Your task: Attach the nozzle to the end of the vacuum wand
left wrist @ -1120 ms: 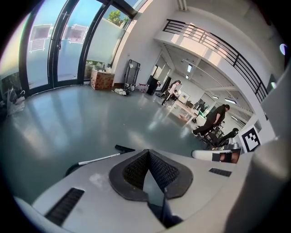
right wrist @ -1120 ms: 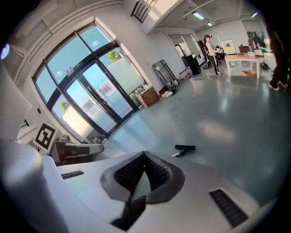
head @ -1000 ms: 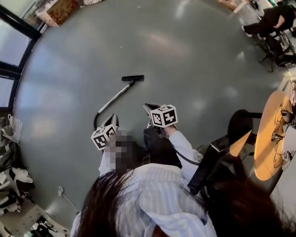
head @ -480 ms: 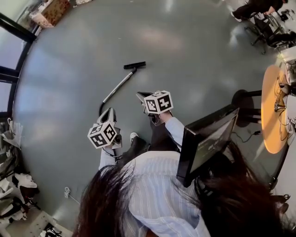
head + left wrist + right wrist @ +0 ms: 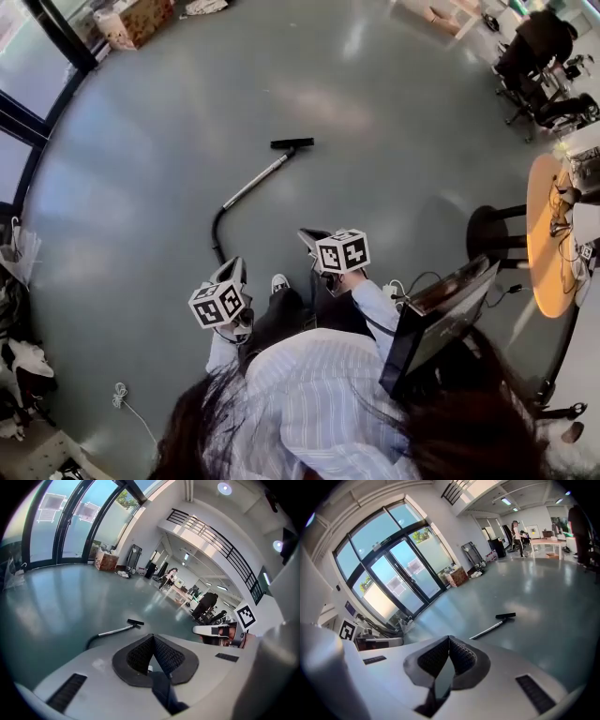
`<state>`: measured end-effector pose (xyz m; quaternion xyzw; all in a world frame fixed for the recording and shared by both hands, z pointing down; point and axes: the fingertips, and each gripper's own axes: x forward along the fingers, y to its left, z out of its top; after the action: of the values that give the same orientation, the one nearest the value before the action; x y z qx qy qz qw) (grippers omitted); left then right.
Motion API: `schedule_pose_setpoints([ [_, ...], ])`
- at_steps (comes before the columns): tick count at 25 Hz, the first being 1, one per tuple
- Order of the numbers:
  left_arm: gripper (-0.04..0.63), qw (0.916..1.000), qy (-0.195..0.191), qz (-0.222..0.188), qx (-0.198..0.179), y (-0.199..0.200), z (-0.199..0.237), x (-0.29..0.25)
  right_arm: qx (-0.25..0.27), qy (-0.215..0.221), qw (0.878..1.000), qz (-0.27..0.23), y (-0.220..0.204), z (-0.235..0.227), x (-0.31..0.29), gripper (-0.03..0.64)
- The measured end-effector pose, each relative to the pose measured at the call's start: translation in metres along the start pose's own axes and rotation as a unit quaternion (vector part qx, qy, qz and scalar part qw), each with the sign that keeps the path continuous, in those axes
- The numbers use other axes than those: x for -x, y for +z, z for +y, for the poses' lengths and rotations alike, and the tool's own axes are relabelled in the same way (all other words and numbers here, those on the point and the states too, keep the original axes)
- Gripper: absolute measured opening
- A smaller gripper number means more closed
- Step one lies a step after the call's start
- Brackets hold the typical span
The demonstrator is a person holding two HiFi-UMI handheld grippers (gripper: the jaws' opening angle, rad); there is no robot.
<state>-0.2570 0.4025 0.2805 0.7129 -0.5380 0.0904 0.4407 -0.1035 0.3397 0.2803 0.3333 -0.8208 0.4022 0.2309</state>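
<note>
Left gripper (image 5: 232, 266) and right gripper (image 5: 307, 235): jaws pressed together on both, nothing between them. Vacuum wand (image 5: 255, 181) lies on the grey floor (image 5: 141, 187), beyond both grippers and well apart from them. Black nozzle (image 5: 292, 143) sits at the wand's far end, touching it.

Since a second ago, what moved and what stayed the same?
The person stepped across the floor, carrying the left gripper and right gripper along. Nothing was grabbed or dropped. Both stayed shut and empty, and the vacuum wand, black nozzle at its end, still lies on the floor.
</note>
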Motion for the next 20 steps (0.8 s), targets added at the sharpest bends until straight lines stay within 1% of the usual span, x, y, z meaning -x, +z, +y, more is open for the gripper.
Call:
schedule_pose_setpoints([
  [2, 0.006, 1.0, -0.004, 0.001, -0.001, -0.006, 0.002, 0.008, -0.008, -0.005, 1.0, -0.004, -0.008, 0.007, 0.011, 0.006],
  [6, 0.006, 0.9997, -0.011, -0.001, -0.02, -0.004, -0.007, 0.01, -0.026, -0.014, 1.0, -0.008, -0.024, 0.009, 0.029, 0.006],
  [9, 0.006, 0.9988, -0.023, -0.003, -0.042, -0.005, -0.03, 0.006, -0.03, -0.014, 0.999, -0.012, -0.033, 0.006, 0.044, 0.006],
  [13, 0.006, 0.9968, -0.035, -0.008, -0.071, -0.011, -0.066, 0.0, -0.013, -0.004, 1.0, -0.008, -0.051, 0.005, 0.065, 0.006],
  [16, 0.006, 0.9966, -0.039, -0.026, -0.067, -0.02, -0.104, 0.0, -0.003, 0.006, 1.0, -0.014, -0.066, -0.002, 0.089, 0.006],
  [20, 0.006, 0.9971, -0.044, -0.045, -0.041, -0.049, -0.155, 0.003, 0.021, 0.007, 1.0, -0.004, -0.095, -0.015, 0.126, 0.006],
])
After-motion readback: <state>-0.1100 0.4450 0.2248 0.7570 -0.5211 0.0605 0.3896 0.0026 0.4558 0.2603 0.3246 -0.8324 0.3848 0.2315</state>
